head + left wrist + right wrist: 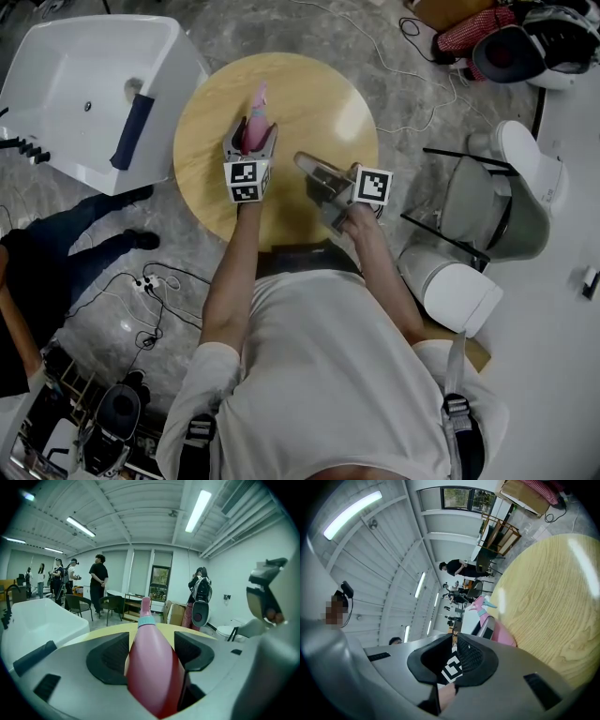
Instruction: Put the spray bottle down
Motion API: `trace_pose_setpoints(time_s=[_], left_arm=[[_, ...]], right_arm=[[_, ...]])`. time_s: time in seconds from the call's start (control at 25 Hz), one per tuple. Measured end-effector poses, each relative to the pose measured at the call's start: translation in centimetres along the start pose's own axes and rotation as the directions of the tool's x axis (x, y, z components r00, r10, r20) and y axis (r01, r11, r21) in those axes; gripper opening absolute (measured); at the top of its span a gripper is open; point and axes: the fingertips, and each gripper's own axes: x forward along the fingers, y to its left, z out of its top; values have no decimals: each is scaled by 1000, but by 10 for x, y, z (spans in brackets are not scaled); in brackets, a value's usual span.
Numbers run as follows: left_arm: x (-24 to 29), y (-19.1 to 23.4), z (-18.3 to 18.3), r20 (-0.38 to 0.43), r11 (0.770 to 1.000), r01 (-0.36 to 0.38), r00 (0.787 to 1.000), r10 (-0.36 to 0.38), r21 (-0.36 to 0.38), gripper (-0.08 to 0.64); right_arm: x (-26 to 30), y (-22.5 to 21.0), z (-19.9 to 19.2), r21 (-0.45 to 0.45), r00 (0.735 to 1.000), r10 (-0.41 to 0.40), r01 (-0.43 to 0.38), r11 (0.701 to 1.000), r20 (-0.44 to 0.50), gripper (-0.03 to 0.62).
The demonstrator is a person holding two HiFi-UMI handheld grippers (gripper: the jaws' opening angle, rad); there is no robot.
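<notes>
The left claw (251, 139) is clenched on the pink spray bottle (254, 122), out over the round wooden worktop (323, 98), towards the middle and a little to the person's left. From the left gripper view the dark pads (112, 656) press on either side of the bottle's fat body (152, 672), which fills the gap between them. The neck runs forward along the jaws, with a pale teal collar (145, 620) and a pink nozzle beyond it, pointing away from the person. The claw tips slightly downwards. Whether any part of the bottle touches the wood I cannot tell (the claw itself covers the underside in every view).

The right claw (304, 163) hovers just beside the left one, over the near half of the worktop and angled towards the bottle. Its jaws are drawn together with nothing between them. Its own view looks past the closed tips at the bottle's pink flank (506, 634) beside the pale wood grain (553, 597).

Off the worktop's left side stands a white basin (56, 103) with a dark cloth (131, 131) draped over its rim. A grey chair (487, 202) sits to the right. Several people (98, 581) stand about at the far end of the room.
</notes>
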Motion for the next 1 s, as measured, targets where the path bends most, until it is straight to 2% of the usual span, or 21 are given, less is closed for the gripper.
trace_pose_setpoints(time_s=[0.2, 0.4, 0.48, 0.6, 0.76, 0.88, 1.0], left_arm=[[8, -3, -16, -146, 998, 26, 989, -34, -54, 293], [14, -5, -22, -222, 998, 38, 974, -50, -58, 293], [16, -7, -28, -267, 996, 60, 961, -76, -66, 293], [20, -9, -39, -361, 992, 94, 925, -118, -82, 305], [24, -6, -51, -485, 991, 117, 864, -134, -64, 327], [25, -3, -54, -558, 992, 121, 820, -126, -46, 342], [31, 1, -50, -604, 994, 111, 793, -84, 7, 345]], right_arm=[[-1, 4, -2, -6, 1000, 10, -10, 1000, 4, 23], [-4, 8, -2, -11, 1000, 15, -15, 1000, 16, 23], [-4, 8, -3, -10, 1000, 15, -15, 1000, 21, 23], [-6, 9, -3, -11, 1000, 16, -16, 1000, 27, 23], [-5, 4, 2, -8, 999, 15, -15, 1000, 37, 23], [-4, 2, 5, 1, 999, 14, -14, 1000, 49, 23], [-8, 0, 10, 6, 998, 15, -15, 1000, 64, 23]])
